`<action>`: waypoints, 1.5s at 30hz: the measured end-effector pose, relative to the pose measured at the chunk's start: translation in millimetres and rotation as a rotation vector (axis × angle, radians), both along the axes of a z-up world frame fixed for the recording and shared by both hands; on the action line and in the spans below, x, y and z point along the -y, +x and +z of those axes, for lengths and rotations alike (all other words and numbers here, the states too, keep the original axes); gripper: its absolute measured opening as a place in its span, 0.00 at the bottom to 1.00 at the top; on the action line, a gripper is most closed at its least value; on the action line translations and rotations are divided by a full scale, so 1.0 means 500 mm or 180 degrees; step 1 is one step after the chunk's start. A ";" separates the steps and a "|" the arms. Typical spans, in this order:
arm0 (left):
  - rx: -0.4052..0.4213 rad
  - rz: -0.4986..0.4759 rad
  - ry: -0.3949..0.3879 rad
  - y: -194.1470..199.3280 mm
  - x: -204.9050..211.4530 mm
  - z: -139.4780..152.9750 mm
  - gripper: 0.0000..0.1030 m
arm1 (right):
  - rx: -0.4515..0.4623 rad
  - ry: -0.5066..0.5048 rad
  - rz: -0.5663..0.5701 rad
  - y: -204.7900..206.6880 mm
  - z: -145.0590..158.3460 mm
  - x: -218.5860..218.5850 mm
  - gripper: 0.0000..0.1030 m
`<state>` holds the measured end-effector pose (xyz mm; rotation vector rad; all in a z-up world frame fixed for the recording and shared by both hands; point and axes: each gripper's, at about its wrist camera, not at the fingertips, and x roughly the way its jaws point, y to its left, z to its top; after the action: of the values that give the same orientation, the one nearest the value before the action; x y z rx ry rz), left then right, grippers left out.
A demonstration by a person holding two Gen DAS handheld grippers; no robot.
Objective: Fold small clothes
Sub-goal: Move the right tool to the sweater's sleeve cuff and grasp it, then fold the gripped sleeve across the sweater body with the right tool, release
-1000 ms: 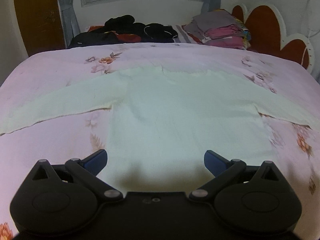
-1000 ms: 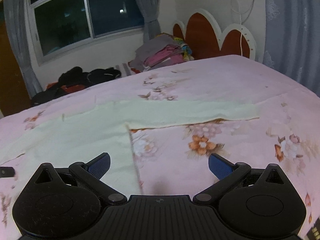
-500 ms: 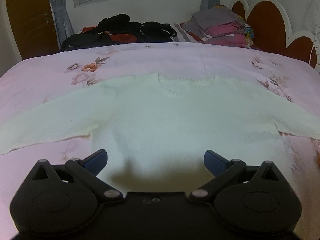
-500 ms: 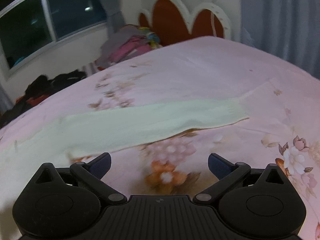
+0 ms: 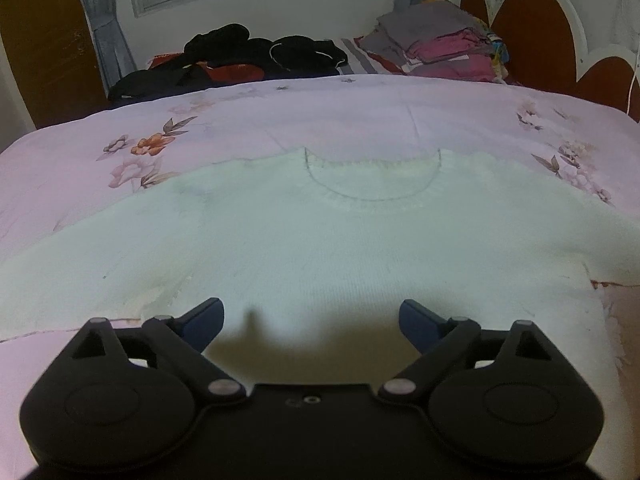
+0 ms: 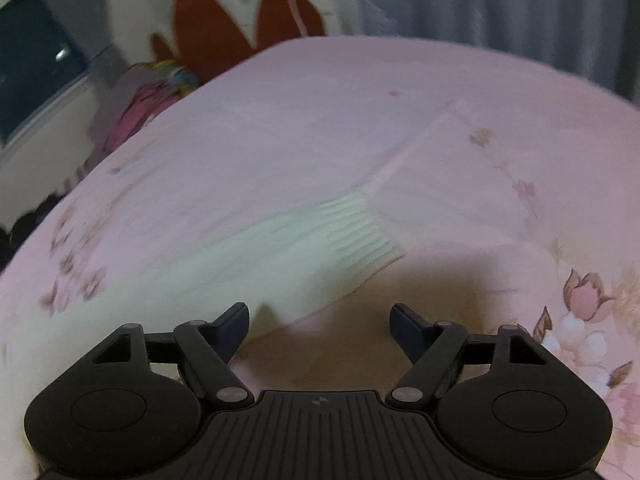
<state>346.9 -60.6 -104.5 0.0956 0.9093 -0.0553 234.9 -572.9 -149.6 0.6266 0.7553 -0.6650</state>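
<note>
Showing only right-view sleeve cuff (image 6: 366,228)

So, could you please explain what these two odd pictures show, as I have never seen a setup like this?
There is no robot here: a person holds a two-finger gripper in each hand, and each gripper carries a wide-angle camera looking forward along its fingers. The black shape at the bottom of each picture is that tool. One picture is from the left gripper, the other from the right gripper. Both look down at a bed with a pink floral bedspread. A pale sweater lies spread flat on it; the right view shows one sleeve cuff. Dark clothes and a folded pile sit at the far side. Both grippers' jaws are closing, but nothing is held yet.
</note>
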 end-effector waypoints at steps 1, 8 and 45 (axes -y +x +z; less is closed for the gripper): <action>-0.0001 -0.0004 0.0005 0.002 0.001 -0.001 0.89 | 0.0011 -0.0024 -0.0022 0.005 -0.002 0.008 0.74; -0.0057 -0.0046 0.0022 0.006 0.003 -0.005 0.78 | 0.0071 -0.0185 0.0038 0.027 -0.002 0.024 0.06; 0.0144 0.0504 -0.0486 -0.033 -0.192 0.057 0.83 | 0.0582 0.0451 0.3038 0.288 0.030 -0.788 0.11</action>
<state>330.5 35.7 -75.8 -0.1168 0.8621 0.0245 378.8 -179.1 -134.4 0.3768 0.8269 0.3202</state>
